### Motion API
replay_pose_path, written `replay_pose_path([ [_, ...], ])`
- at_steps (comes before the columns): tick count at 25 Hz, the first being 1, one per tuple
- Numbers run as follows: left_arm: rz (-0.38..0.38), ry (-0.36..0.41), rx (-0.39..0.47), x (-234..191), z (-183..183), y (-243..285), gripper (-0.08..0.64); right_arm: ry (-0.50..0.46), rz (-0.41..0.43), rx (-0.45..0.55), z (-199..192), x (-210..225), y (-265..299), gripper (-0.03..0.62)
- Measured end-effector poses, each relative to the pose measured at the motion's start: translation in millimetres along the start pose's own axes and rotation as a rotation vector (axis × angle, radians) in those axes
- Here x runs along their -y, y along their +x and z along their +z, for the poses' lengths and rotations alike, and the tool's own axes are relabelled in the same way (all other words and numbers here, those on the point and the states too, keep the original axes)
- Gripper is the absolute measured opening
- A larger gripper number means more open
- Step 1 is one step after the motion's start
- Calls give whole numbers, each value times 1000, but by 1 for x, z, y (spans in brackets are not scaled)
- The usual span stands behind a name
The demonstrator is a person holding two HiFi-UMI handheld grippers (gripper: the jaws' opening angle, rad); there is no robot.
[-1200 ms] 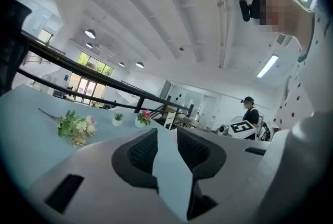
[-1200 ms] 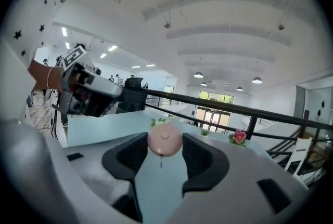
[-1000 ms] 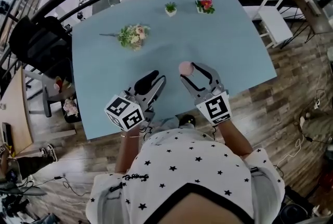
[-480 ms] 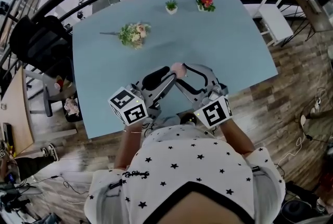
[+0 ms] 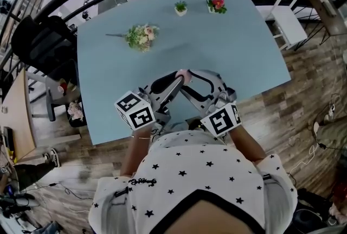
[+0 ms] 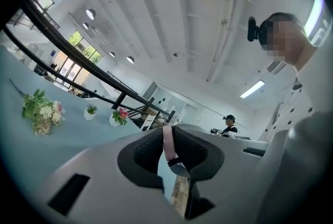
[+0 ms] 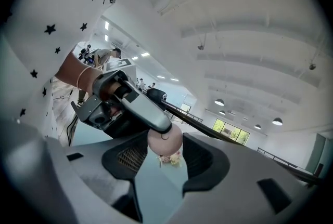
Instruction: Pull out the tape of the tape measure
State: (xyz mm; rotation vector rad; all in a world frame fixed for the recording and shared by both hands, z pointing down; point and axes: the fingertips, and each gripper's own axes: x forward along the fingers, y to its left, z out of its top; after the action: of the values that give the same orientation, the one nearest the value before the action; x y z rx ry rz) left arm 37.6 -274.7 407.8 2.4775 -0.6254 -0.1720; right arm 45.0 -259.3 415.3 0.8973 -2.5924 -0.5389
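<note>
Pink tape strip clenched in the left tongs. Right tongs grasp the round pink tape measure, held above the blue desk, both tips meeting. Beyond: flower bunch; farther back, green pot plant, pink pot plant.

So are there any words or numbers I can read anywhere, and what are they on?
No words or numbers can be read here.
The left cube: black-and-white squares, no letters.
The right cube: the same.
The pink tape measure and its tape: no print shows.
</note>
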Motion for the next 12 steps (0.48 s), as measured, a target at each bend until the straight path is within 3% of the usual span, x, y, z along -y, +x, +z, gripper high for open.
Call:
replay_pose_path([
  [7, 39, 35, 5, -4, 5, 0, 84, 19, 35, -6, -3, 3, 1, 207],
  [12, 55, 47, 38, -8, 15, -4, 83, 80, 18, -42, -17, 9, -1, 165],
])
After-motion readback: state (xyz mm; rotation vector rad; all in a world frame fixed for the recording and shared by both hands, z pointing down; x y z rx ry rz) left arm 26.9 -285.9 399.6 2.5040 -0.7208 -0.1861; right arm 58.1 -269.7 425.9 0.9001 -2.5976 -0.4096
